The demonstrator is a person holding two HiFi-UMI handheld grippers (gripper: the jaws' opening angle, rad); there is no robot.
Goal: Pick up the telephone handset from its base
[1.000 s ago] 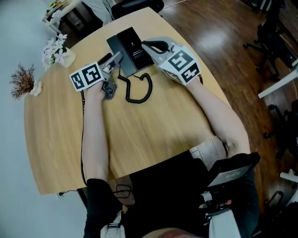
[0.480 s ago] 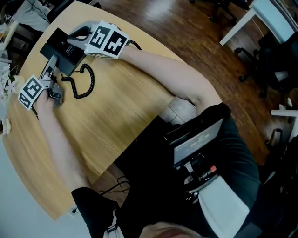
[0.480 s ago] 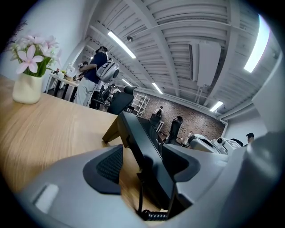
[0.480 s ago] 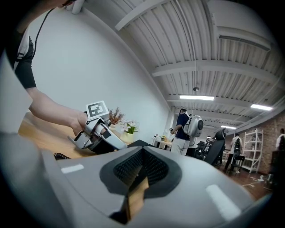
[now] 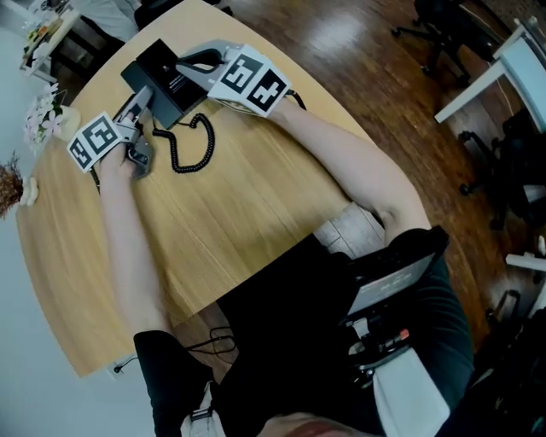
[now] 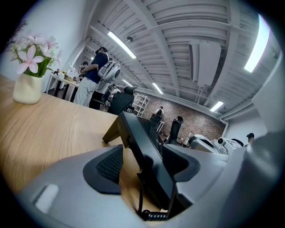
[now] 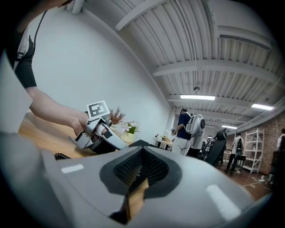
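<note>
Between left gripper (image 5: 139,107) jaws, held apart and not clamped: telephone handset (image 6: 153,164), seated on base (image 5: 166,72). Right gripper (image 5: 183,62) jaws pressed together, empty, tips at base's opposite side.

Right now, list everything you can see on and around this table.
table: one, light wood, middle of the head view.
telephone: one, black, far end of the table.
cord: one, black, coiled, on the table beside the telephone.
vase of flowers: one, cream vase with pink flowers, far left edge of the table.
dried plant: one, reddish brown, left edge of the table.
floor: dark wood, right of the table.
office chairs: several, black, on the floor at right.
people: several, standing in the background.
arms: two, stretched over the table.
left gripper: one, grey, jaws apart around the telephone's side.
right gripper: one, grey, jaws together, at the telephone's other side.
</note>
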